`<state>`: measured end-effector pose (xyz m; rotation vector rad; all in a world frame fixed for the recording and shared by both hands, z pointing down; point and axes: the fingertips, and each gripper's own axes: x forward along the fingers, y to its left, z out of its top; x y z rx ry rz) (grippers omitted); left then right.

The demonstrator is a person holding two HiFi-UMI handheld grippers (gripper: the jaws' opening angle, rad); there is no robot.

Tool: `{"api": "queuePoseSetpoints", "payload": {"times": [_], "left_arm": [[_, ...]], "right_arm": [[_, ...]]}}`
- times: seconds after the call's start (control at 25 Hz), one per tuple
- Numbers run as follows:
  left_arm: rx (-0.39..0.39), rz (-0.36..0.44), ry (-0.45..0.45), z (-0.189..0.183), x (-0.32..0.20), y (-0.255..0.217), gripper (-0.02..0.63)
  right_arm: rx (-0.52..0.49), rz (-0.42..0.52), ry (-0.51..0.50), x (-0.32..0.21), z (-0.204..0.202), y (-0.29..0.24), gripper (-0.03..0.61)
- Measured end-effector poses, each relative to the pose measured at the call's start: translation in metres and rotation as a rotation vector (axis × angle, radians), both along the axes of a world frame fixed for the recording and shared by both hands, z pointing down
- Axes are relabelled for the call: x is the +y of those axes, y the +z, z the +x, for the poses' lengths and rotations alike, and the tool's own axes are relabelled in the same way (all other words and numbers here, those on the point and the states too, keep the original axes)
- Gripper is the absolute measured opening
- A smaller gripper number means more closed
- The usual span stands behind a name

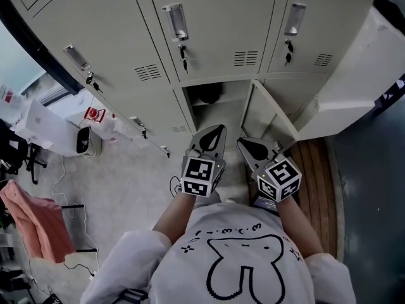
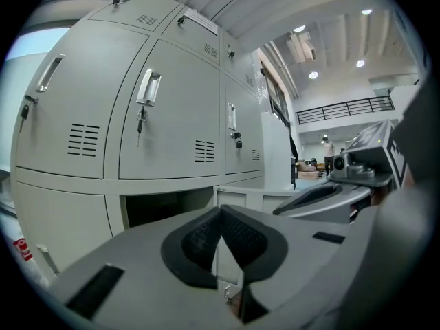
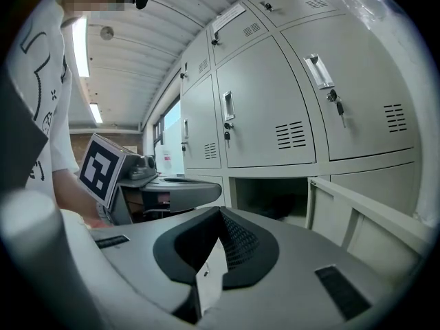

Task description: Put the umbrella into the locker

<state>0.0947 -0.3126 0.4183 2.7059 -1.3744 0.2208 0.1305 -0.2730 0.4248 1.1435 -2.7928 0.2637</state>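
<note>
Now | left gripper [image 1: 217, 132] and right gripper [image 1: 245, 144]: my jaws closed, holding nothing | dark bundle, apparently the umbrella [image 1: 207, 94], lies inside the open locker [image 1: 235, 96] | risk: door [image 1: 269, 116] beside my right gripper could snag it when swung.

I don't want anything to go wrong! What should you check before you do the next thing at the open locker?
1. Locker door swung open: ok.
2. Left gripper empty, jaws together: ok.
3. Right gripper empty, jaws together: ok.
4. Umbrella inside the locker: cannot tell. A dark thing lies in there, too dim to name.
</note>
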Motion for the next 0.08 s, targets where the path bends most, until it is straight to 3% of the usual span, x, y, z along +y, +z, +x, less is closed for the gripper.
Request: {"api": "queuePoseSetpoints", "payload": {"times": [0.08], "left_arm": [[-0.003,-0.004,0.001,-0.0012,0.0025,0.0028,0.025]], "right_arm": [[0.0,0.001,-0.001,0.0012,-0.0012,-0.0003,0.012]]}}
